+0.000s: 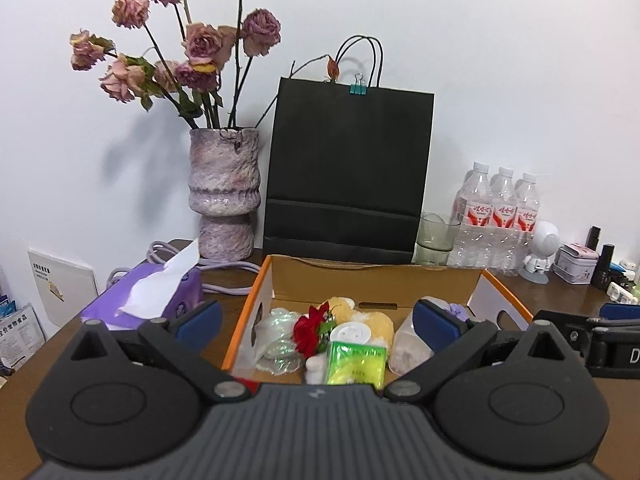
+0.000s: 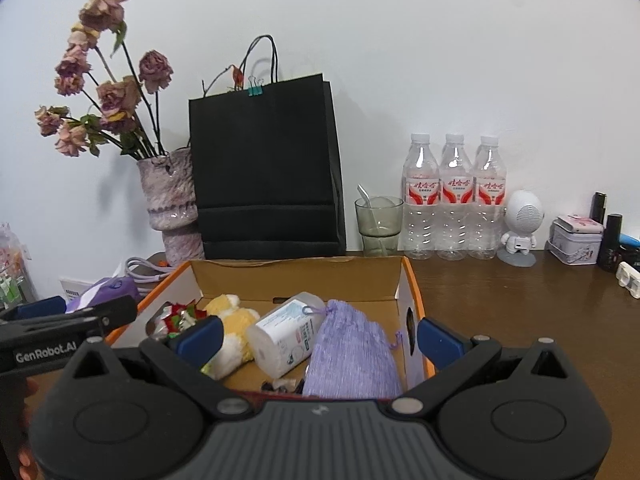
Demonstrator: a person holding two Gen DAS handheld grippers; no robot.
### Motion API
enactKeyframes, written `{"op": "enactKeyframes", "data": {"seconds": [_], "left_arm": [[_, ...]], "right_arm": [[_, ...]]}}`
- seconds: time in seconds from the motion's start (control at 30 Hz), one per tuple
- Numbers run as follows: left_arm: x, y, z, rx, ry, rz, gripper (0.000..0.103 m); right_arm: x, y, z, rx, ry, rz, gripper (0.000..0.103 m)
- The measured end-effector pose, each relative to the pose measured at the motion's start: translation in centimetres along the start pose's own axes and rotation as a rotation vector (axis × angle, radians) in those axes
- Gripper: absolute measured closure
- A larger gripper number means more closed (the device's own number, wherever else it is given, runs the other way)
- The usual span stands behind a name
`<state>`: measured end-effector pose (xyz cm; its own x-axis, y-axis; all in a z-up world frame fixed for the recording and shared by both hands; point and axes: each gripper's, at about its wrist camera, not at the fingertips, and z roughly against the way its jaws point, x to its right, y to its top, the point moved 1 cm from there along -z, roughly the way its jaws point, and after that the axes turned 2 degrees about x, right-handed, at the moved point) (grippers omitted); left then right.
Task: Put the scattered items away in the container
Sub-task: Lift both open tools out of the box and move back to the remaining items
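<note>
An open cardboard box with orange edges (image 1: 376,280) (image 2: 296,276) sits on the brown table. It holds a red flower (image 1: 310,330), a yellow plush toy (image 2: 236,322), a green packet (image 1: 356,362), a white bottle (image 2: 286,334), a purple drawstring pouch (image 2: 352,354) and a clear crinkled bag (image 1: 276,338). My left gripper (image 1: 316,322) is open and empty above the box's near side. My right gripper (image 2: 318,338) is open and empty above the box's right half. Each gripper shows at the edge of the other's view.
Behind the box stand a vase of dried roses (image 1: 225,192), a black paper bag (image 1: 348,168), a glass (image 2: 378,220), three water bottles (image 2: 454,196), a white robot figure (image 2: 520,224) and a tin (image 2: 576,240). A purple tissue box (image 1: 152,296) sits left.
</note>
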<state>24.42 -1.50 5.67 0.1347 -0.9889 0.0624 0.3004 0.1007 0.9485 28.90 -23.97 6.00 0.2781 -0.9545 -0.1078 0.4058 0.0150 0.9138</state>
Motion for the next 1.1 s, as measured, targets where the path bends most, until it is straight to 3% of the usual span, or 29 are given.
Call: {"op": "enactKeyframes", "data": {"seconds": [0.57, 0.83, 1.1], "left_arm": [[-1.5, -2.9, 5.6, -0.017, -0.004, -0.047, 0.0], [-2.6, -4.9, 5.3, -0.073, 0.017, -0.065, 0.0], [-3.3, -7.4, 2.6, -0.161, 0.03, -0.096, 0.0]], "right_arm": [[-1.0, -4.0, 5.1, -0.034, -0.026, 0.046, 0.0], [0.6, -7.0, 5.2, -0.084, -0.052, 0.046, 0.0], [1.5, -10.0, 2.5, -0.186, -0.084, 0.074, 0.0]]}}
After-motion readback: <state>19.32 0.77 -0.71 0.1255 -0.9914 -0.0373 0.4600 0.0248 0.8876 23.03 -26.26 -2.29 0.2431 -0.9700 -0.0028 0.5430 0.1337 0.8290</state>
